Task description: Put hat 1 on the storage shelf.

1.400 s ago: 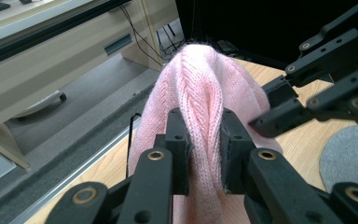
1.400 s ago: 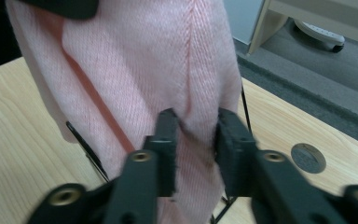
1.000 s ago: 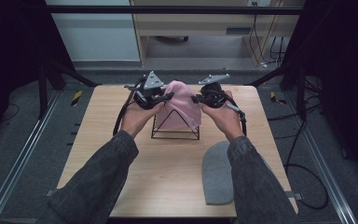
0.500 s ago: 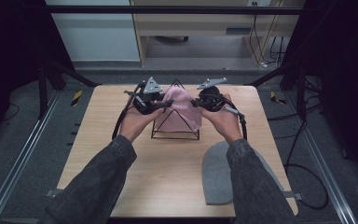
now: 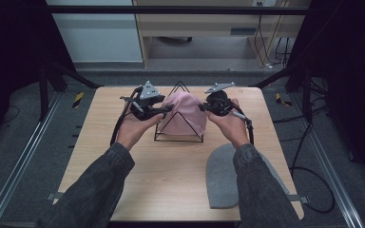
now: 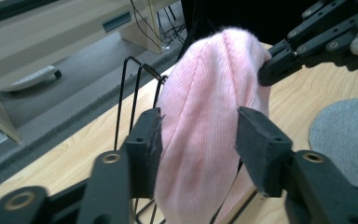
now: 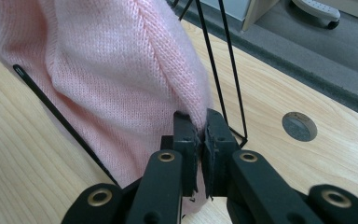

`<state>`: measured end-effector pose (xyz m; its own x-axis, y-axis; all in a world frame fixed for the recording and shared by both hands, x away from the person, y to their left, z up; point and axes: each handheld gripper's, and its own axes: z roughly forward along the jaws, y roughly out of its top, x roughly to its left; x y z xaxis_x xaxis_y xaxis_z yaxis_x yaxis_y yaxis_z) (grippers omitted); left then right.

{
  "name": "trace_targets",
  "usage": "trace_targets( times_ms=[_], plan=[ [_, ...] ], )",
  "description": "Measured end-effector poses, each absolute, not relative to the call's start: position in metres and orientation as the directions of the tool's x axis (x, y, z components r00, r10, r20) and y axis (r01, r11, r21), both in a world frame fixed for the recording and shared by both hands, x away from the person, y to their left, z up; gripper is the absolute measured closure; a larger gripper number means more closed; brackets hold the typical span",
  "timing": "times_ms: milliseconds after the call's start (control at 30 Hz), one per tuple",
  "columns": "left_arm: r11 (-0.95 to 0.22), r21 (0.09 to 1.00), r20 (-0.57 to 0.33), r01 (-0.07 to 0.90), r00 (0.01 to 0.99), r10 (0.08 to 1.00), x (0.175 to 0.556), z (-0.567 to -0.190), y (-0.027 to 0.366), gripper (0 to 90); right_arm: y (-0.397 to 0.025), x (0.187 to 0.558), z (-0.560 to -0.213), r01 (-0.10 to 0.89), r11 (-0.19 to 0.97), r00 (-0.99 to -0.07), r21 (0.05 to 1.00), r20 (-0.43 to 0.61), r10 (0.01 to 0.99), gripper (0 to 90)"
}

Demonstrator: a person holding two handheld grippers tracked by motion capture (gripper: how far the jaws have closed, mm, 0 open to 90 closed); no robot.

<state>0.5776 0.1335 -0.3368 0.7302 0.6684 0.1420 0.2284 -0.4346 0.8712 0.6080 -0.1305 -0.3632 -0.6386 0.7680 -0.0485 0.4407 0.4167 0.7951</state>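
R gripper is pinching pink knit beanie w/ jaws clamped; L gripper is straddling it, jaws apart, over black wire stand.

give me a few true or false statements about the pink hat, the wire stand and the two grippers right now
1. The right hand-held gripper is shut on a fold of the pink knit hat. True.
2. The left hand-held gripper is clamped tight on the hat. False: its jaws stand open on either side of the hat.
3. The pink hat lies flat on the table. False: it is draped over the black wire stand.
4. A grey hat lies flat on the table near the person's right forearm. True.
5. The wire stand is lying tipped on its side. False: it stands upright with its peak above the hat.
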Motion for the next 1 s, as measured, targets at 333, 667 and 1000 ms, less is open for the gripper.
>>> trace_targets(
  times_ms=[333,667,1000],
  plan=[
    [-0.457,0.857,0.143,0.236,0.744,0.653,0.574,-0.349,0.140,52.4,-0.131,0.609,-0.364,0.447,0.412,-0.639,0.794,-0.038,0.768,85.5],
    [-0.497,0.834,0.157,0.239,0.761,0.629,0.578,-0.356,0.130,72.9,-0.132,0.607,-0.363,0.443,0.419,-0.645,0.793,-0.043,0.763,85.5],
    [-0.530,0.807,0.199,0.259,0.727,0.657,0.581,-0.360,0.129,87.8,-0.133,0.604,-0.363,0.434,0.432,-0.654,0.791,-0.053,0.754,85.6]
  ],
)
